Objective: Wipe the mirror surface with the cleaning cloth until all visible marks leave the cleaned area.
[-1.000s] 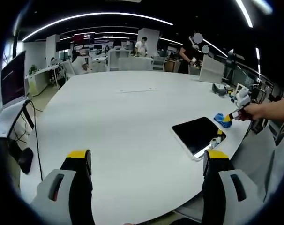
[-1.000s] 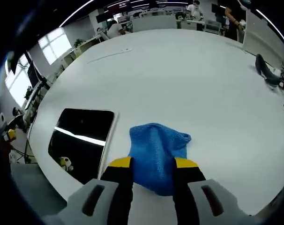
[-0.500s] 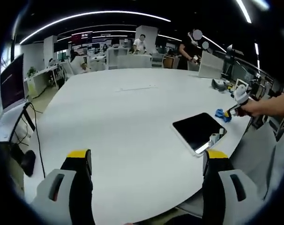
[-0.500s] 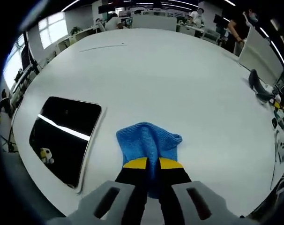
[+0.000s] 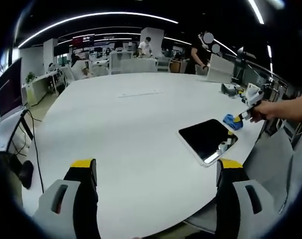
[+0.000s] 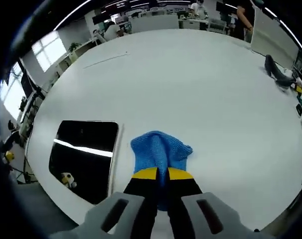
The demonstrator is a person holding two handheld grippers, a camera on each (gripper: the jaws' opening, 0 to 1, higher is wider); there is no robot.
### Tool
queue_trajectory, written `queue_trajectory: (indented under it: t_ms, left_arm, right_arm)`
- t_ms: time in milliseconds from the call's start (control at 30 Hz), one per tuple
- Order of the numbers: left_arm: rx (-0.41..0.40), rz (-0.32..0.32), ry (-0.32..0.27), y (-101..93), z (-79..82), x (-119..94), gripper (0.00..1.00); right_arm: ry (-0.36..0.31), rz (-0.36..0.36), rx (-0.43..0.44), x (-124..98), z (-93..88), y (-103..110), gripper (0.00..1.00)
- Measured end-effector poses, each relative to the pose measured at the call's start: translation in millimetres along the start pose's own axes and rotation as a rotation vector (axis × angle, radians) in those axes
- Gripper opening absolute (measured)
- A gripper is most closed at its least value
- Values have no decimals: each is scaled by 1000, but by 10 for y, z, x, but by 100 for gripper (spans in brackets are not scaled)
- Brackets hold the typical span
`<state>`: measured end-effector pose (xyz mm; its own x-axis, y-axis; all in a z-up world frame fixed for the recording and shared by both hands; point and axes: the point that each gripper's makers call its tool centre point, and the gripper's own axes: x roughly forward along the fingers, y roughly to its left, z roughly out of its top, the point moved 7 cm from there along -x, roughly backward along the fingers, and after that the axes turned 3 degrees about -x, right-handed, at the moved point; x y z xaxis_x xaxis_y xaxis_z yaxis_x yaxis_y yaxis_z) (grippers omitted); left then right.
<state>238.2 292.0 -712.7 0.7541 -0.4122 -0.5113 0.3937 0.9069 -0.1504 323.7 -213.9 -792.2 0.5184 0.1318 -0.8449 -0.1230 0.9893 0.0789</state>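
blue cloth (image 6: 160, 152) pinched in right claw (image 6: 158, 174), beside mirror (image 6: 85, 154)

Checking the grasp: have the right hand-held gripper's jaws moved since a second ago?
Yes. The right hand-held gripper has closed its jaws onto the blue cloth, which lies beside the mirror.

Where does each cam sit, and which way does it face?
Left gripper view: rides the left gripper, jaws apart, looking across the white table at the mirror; a hand holds the right gripper there.
Right gripper view: rides the right gripper, shut on the blue cloth, mirror at left.
Shared: table, mirror, cloth.
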Motion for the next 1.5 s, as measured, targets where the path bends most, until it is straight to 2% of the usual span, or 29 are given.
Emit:
queue_trajectory:
  t_ms: [67, 200, 267, 300, 333, 433, 667, 800, 833, 900, 967, 1300, 1500]
  left_arm:
    - [-6, -5, -16, 7, 41, -9, 99]
    - [2, -17, -31, -5, 58, 0, 99]
    - [14, -18, -34, 24, 37, 37, 99]
    - [7, -4, -31, 50, 26, 52, 99]
    - [-1, -2, -33, 55, 23, 56, 99]
    - [-1, -8, -38, 22, 5, 69, 99]
    - [4, -35, -21, -37, -64, 103, 99]
    - [6, -49, 3, -37, -95, 145, 99]
    - [10, -54, 1, -37, -88, 145, 99]
    - [18, -60, -4, -30, -71, 152, 99]
    - [15, -56, -9, 6, -61, 157, 99]
    - [6, -59, -12, 29, -86, 123, 99]
    - [-9, -49, -13, 56, -117, 91, 99]
  right_arm:
    - [-8, 16, 63, -42, 70, 60, 0]
    - [-14, 45, 59, -119, 242, 217, 0]
    - [-28, 66, 88, -113, 339, 291, 0]
    - [-17, 96, 128, -88, 366, 348, 0]
    - [-11, 102, 132, -65, 385, 368, 0]
    - [-17, 55, 137, 9, 442, 410, 0]
    - [47, 73, 124, 274, 372, 634, 0]
    - [60, 86, 114, 381, 344, 710, 0]
    - [39, 38, 176, 401, 357, 692, 0]
    - [40, 53, 160, 427, 354, 709, 0]
    - [48, 29, 155, 475, 336, 710, 0]
    - [56, 15, 152, 499, 352, 800, 0]
    - [74, 32, 131, 519, 385, 998, 0]
